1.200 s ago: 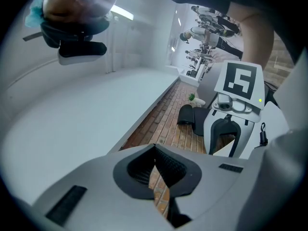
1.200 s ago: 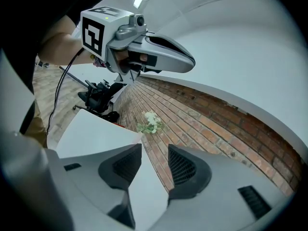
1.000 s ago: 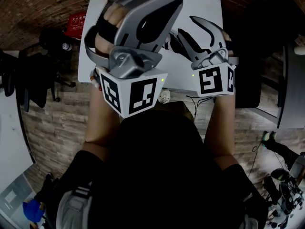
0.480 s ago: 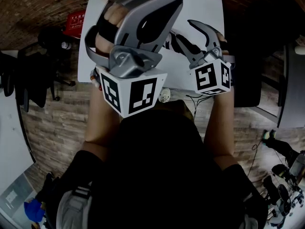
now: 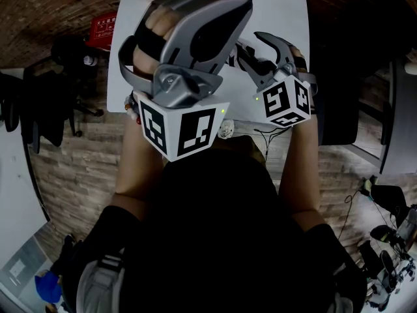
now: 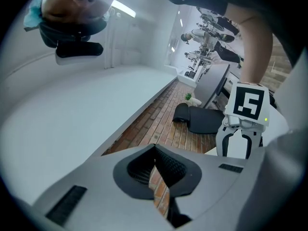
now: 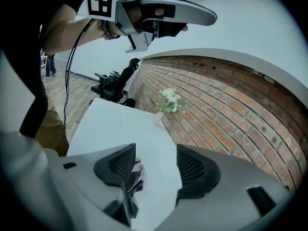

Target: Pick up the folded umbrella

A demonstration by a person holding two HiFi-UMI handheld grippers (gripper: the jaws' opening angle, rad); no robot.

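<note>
The folded umbrella (image 7: pixel 134 176), dark with a pale pattern, lies on the white table (image 7: pixel 115 129). In the right gripper view it sits between the jaws, close against the left pad and well apart from the right pad. My right gripper (image 7: pixel 154 166) is open and its jaws have just been opening wider. In the head view the right gripper (image 5: pixel 253 45) tilts down over the table (image 5: pixel 283 12), with a strip of the umbrella (image 5: pixel 230 60) showing beside it. My left gripper (image 5: pixel 234 12) is held high and level, its jaws (image 6: pixel 155 170) shut on nothing.
A small vase of flowers (image 7: pixel 168 101) stands at the table's far edge by the brick wall (image 7: pixel 231 105). A red box (image 5: pixel 103 31) and a black chair (image 5: pixel 45 103) stand on the wooden floor to the left. Cables hang off the table's near edge (image 5: pixel 260 135).
My right gripper has sunk toward the table and tipped further down, with its jaws spread wider. The left gripper has stayed where it was.
</note>
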